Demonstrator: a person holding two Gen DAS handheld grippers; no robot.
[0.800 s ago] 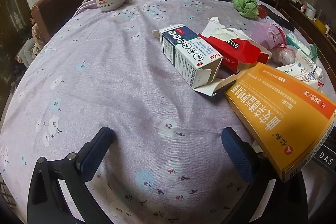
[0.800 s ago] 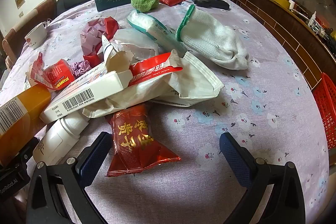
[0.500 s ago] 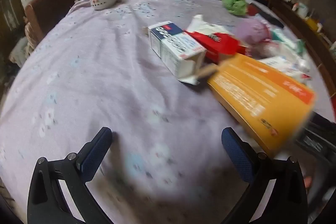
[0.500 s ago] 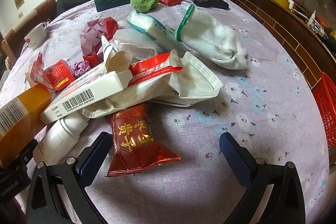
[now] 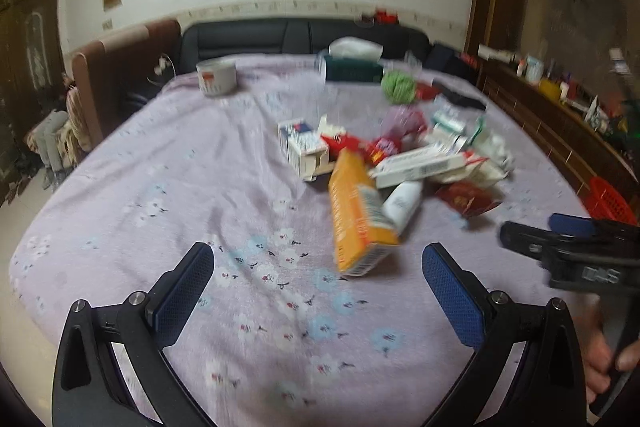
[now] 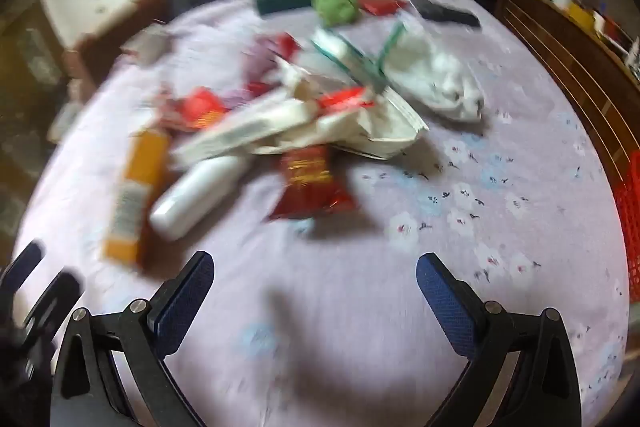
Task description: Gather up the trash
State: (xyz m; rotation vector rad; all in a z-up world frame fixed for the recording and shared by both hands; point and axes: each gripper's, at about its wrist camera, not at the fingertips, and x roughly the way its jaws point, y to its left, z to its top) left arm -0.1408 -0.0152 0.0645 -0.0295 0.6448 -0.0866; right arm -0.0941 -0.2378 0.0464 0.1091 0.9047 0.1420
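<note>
Both claws stand wide with nothing between their pads. The left gripper (image 5: 318,263) hovers over the flowered purple tablecloth (image 5: 168,195); the trash pile lies ahead of it and to its right. Nearest, just beyond its right finger, an orange box (image 5: 356,215) points toward it, with a white bottle (image 5: 402,201) touching its right side. The left view alone shows a white cup (image 5: 216,77) far ahead to the left, a blue-and-white carton (image 5: 304,147) behind the orange box, and the right gripper (image 5: 576,247) from the side, with a hand (image 5: 608,359) beneath it.

The right gripper (image 6: 316,277), heavily blurred, faces a red snack packet (image 6: 310,185) straight ahead. This view alone shows a white sock (image 6: 436,79) ahead to the right and 2 fingers of the left gripper (image 6: 40,275) at its far left. A red basket (image 6: 630,223) sits at its right edge.
</note>
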